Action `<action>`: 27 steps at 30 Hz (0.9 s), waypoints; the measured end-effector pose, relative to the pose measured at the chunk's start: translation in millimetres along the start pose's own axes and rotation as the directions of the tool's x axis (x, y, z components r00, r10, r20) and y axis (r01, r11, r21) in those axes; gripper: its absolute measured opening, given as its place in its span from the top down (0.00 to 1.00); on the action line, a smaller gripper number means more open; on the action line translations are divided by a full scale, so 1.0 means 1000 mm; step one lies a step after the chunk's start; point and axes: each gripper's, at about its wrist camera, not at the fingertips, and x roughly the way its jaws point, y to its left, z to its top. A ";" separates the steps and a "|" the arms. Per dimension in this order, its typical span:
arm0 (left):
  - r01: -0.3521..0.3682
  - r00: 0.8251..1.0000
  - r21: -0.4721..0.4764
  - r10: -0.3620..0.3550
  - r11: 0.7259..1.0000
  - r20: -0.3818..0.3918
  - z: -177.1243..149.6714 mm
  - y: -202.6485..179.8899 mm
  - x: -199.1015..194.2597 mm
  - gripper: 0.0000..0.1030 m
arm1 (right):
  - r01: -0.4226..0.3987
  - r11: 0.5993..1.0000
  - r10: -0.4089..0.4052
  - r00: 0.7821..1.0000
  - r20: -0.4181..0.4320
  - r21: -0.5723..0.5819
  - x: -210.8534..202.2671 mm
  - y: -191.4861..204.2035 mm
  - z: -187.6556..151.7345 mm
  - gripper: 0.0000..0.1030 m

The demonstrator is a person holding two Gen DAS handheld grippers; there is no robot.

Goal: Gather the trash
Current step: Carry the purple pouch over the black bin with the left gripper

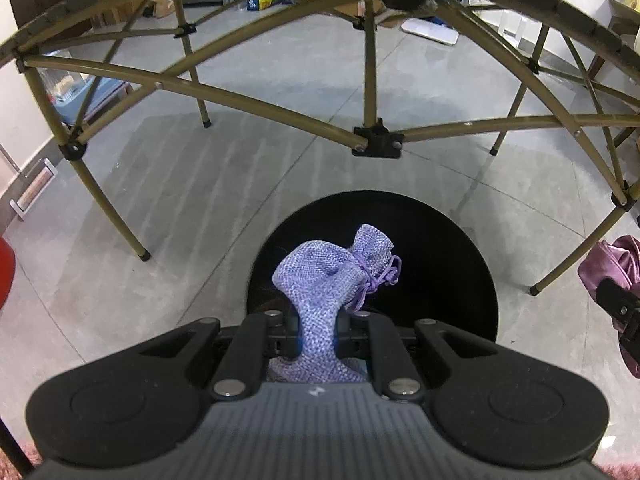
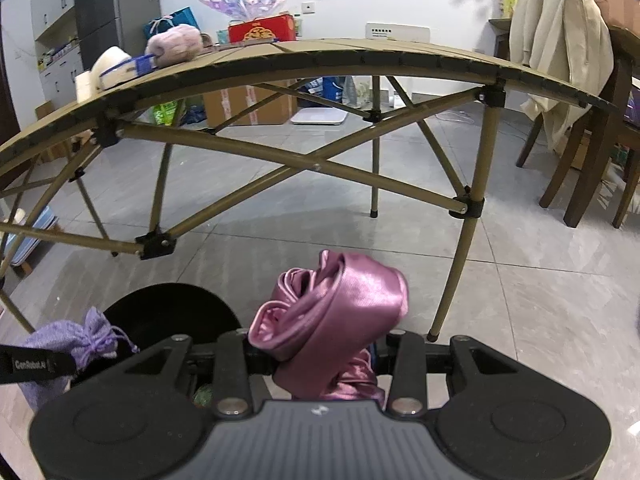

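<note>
Below the folding table (image 2: 360, 50), the left tongs (image 1: 318, 330) clamp a lilac drawstring pouch (image 1: 332, 272) over a black bin (image 1: 440, 248), while the right tongs (image 2: 320, 354) pinch a pink satin bundle (image 2: 340, 304) just beside it.

Your right gripper (image 2: 320, 354) is clamped on a crumpled pink satin pouch (image 2: 336, 308), held above the grey tiled floor (image 2: 520, 280). To its left sits a black bin (image 2: 172, 312), and a lilac woven drawstring bag (image 2: 76, 340) hangs at the bin's left rim, gripped by the other tool. Beyond stands a tan folding table (image 2: 320, 56) with a fluffy pink item (image 2: 174, 44) on top.
</note>
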 end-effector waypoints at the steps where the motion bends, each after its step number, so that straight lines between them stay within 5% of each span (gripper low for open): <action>1: 0.003 1.000 0.003 -0.003 1.000 -0.008 0.000 -0.003 0.002 0.88 | 0.004 1.000 -0.004 1.000 -0.002 0.004 0.002 -0.001 0.001 0.63; 27: -0.013 0.990 0.032 0.018 0.999 -0.141 -0.010 -0.041 0.035 0.88 | 0.071 0.997 -0.069 0.996 -0.061 0.036 0.016 -0.019 -0.007 0.63</action>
